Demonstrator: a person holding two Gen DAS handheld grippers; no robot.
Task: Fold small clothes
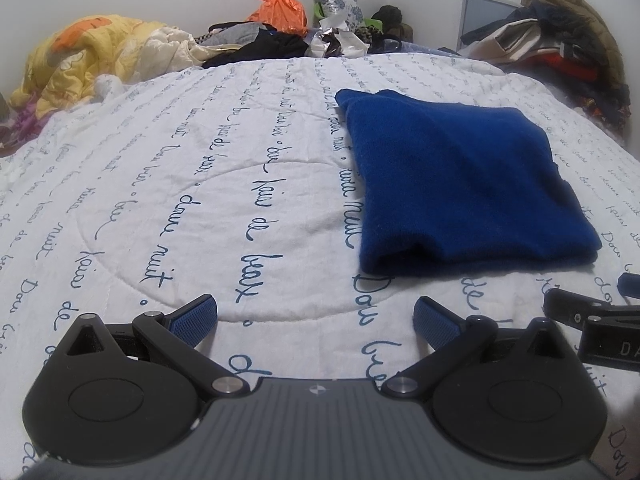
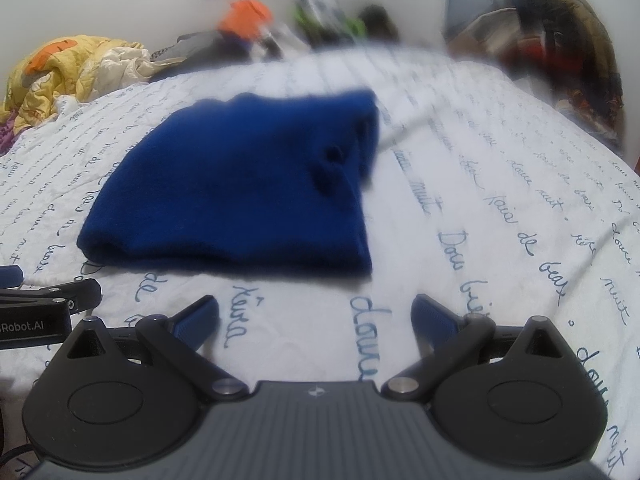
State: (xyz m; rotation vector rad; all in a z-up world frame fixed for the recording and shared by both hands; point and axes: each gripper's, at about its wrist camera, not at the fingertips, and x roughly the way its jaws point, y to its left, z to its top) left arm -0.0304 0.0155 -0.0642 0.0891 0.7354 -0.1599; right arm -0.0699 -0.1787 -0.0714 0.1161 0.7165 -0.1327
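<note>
Bare quilt [image 1: 180, 184] left of folded blue garment [image 1: 460, 184] (clutter [image 1: 280, 36] far back).

White wall [image 1: 400, 8], script-printed quilt [image 1: 200, 200], yellow duvet [image 1: 80, 56], clothes heap [image 1: 560, 52] at right

- Bed covered by a white quilted bedspread [image 1: 200, 184] printed with rows of blue cursive script; stitched circular arcs show in the quilting.
- Folded blue fleece garment [image 1: 456, 184] lies flat on the bedspread, roughly square, thick folded edge toward the cameras.
- Far left edge: crumpled yellow quilt [image 1: 84, 56] with orange patches.
- Far end: heap of dark clothes [image 1: 260, 46], orange plastic bag [image 1: 280, 10] behind it.
- Far right: stacked clothes pile [image 1: 560, 40].
</note>
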